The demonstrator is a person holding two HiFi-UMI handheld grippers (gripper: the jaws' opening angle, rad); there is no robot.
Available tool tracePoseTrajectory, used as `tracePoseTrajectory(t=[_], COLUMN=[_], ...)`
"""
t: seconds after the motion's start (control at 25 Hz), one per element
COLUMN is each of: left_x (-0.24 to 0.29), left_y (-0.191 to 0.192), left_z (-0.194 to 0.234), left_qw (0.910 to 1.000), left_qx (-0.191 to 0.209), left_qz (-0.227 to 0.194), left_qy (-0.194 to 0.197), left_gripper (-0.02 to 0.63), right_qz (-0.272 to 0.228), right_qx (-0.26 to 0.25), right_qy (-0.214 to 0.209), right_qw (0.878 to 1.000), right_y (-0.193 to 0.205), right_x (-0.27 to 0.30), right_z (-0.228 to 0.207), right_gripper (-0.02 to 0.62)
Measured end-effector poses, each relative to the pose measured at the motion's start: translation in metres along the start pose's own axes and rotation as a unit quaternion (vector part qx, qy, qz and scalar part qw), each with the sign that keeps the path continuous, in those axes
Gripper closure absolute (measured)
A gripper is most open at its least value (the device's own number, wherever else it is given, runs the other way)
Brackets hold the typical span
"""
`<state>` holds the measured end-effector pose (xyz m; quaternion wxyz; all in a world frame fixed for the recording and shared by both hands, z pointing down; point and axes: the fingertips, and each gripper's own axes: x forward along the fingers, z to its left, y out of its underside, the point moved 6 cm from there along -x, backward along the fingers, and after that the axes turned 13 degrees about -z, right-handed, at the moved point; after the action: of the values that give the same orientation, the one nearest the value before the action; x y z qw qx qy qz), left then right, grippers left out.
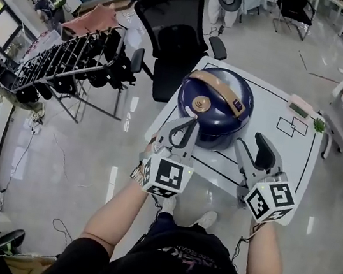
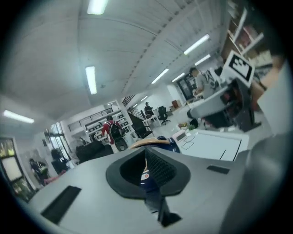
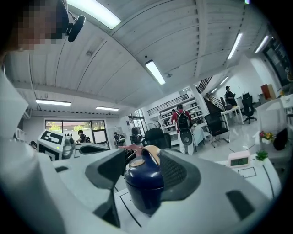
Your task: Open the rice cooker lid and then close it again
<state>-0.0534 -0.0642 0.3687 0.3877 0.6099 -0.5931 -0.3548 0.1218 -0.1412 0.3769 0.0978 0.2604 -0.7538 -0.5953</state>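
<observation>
Rice cooker [image 1: 213,111], dark blue, round, shut lid [image 1: 227,110], near front left corner of white table [image 1: 272,110]. Straight ahead of left gripper [image 1: 186,124], closed and empty, perhaps touching. Right gripper [image 1: 254,143] just beside, jaws apart, empty.

- The rice cooker [image 1: 214,108] fills the left half of the table [image 1: 269,132] and blocks the way ahead of the closed left tongs [image 1: 188,124], close at its near side.
- To its right the table is bare as far as a small clock [image 1: 299,109] and a plant [image 1: 318,125]; the right tongs [image 1: 255,144], spread, stand over that bare part.
- A black office chair [image 1: 175,30] crowds the table's far-left edge, upper middle of the frame.
</observation>
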Motion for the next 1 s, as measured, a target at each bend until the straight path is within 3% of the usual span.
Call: tracePoseTrajectory(t=[0.12, 0.24, 0.44, 0.56, 0.64, 1.0], left_x=[-0.030, -0.055, -0.100, -0.125, -0.139, -0.196], left_y=[-0.002, -0.001, 0.007, 0.014, 0.017, 0.018], left_z=[0.008, 0.019, 0.040, 0.047, 0.049, 0.037], left_qw=[0.9939, 0.9851, 0.9815, 0.9790, 0.9775, 0.9683], left_qx=[-0.108, -0.168, -0.187, -0.198, -0.203, -0.212], left_qz=[-0.024, -0.036, -0.040, -0.044, -0.049, -0.077], left_qy=[0.007, 0.002, 0.001, 0.015, 0.030, 0.106], left_gripper=[0.601, 0.601, 0.603, 0.603, 0.603, 0.603], right_qz=[0.003, 0.005, 0.001, -0.004, -0.009, -0.027], right_qx=[0.002, 0.002, -0.002, -0.003, -0.007, -0.025], right_qy=[-0.028, -0.045, -0.051, -0.043, -0.038, 0.014], right_qw=[1.000, 0.999, 0.999, 0.999, 0.999, 0.999], right_y=[0.007, 0.012, 0.019, 0.025, 0.027, 0.042], right_x=[0.009, 0.016, 0.020, 0.015, 0.010, -0.039], right_z=[0.023, 0.048, 0.095, 0.124, 0.141, 0.202], right_gripper=[0.357, 0.358, 0.418, 0.547, 0.594, 0.594])
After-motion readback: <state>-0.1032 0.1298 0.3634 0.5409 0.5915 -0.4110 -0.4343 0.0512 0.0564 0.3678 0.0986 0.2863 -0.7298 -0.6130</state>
